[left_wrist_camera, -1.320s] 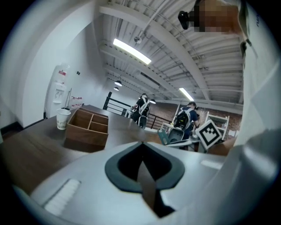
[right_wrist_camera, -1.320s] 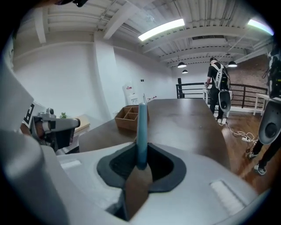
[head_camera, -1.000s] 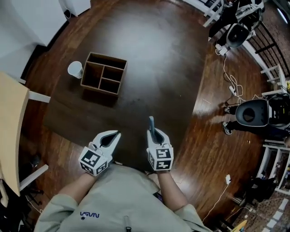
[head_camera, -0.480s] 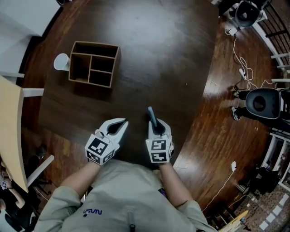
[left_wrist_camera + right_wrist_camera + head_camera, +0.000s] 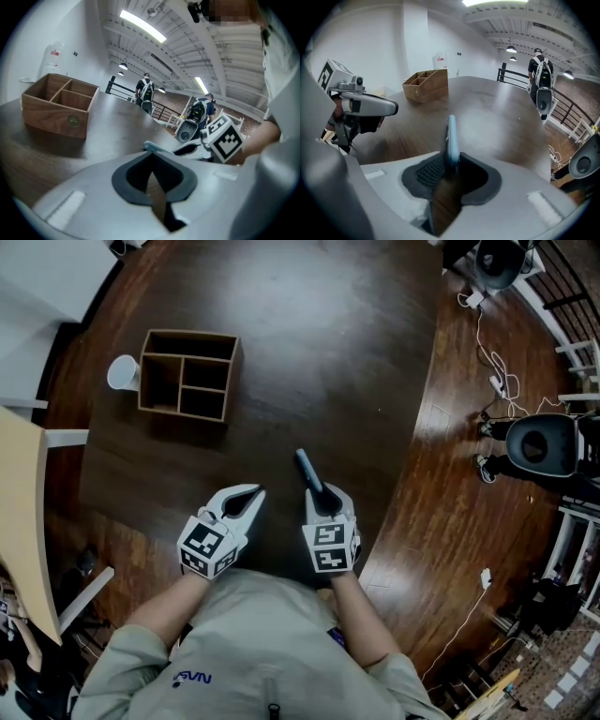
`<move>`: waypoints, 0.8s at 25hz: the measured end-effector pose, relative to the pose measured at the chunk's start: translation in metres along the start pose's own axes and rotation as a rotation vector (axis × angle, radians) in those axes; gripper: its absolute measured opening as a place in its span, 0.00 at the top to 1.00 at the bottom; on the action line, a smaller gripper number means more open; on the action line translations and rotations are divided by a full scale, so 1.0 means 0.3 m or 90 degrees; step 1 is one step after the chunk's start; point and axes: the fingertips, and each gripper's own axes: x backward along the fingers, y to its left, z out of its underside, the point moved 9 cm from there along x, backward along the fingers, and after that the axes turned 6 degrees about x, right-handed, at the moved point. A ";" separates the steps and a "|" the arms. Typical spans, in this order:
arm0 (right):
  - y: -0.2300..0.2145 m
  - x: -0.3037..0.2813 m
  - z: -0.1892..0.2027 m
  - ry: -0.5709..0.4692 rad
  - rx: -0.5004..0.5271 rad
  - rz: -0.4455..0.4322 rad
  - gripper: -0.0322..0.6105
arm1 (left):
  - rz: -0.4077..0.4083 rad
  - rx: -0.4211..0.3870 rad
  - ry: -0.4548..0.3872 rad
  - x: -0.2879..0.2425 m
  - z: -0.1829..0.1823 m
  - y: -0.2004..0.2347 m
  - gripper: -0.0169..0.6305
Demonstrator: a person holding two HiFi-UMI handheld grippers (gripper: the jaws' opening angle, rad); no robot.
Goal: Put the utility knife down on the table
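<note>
The utility knife (image 5: 308,474), slim and blue-grey, juts forward from my right gripper (image 5: 324,503) low over the dark wooden table (image 5: 319,352), leaning up-left in the head view. In the right gripper view the knife (image 5: 451,133) stands edge-on between the jaws of my right gripper (image 5: 452,158). They are opening: the knife rests against the right pad, and a gap shows at the ribbed left pad. My left gripper (image 5: 251,495) hovers just left of it, jaw tips together, nothing in them. The left gripper view shows the knife's tip (image 5: 152,147) beyond my left gripper (image 5: 152,155).
A wooden divided box (image 5: 187,374) stands at the table's far left with a white cup (image 5: 123,371) beside it. A light wooden tabletop (image 5: 19,512) lies at the left edge. Chairs and cables (image 5: 497,381) sit on the floor to the right of the table.
The knife has tipped to lean further left in the right gripper, whose jaws have spread. Both grippers sank a little toward the table, then stayed put.
</note>
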 end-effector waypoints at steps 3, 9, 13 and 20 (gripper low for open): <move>-0.009 0.013 0.004 0.002 0.000 0.014 0.79 | 0.000 0.003 -0.004 0.011 0.004 0.005 0.97; -0.036 0.064 0.049 -0.009 -0.033 0.048 0.78 | 0.007 -0.004 -0.024 0.024 0.007 -0.015 0.97; -0.040 0.110 0.050 -0.056 -0.059 0.060 0.78 | 0.014 -0.010 -0.048 0.041 0.011 -0.038 0.97; 0.171 0.271 0.010 -0.181 -0.094 0.059 0.83 | 0.004 -0.041 -0.104 0.276 0.001 -0.055 0.97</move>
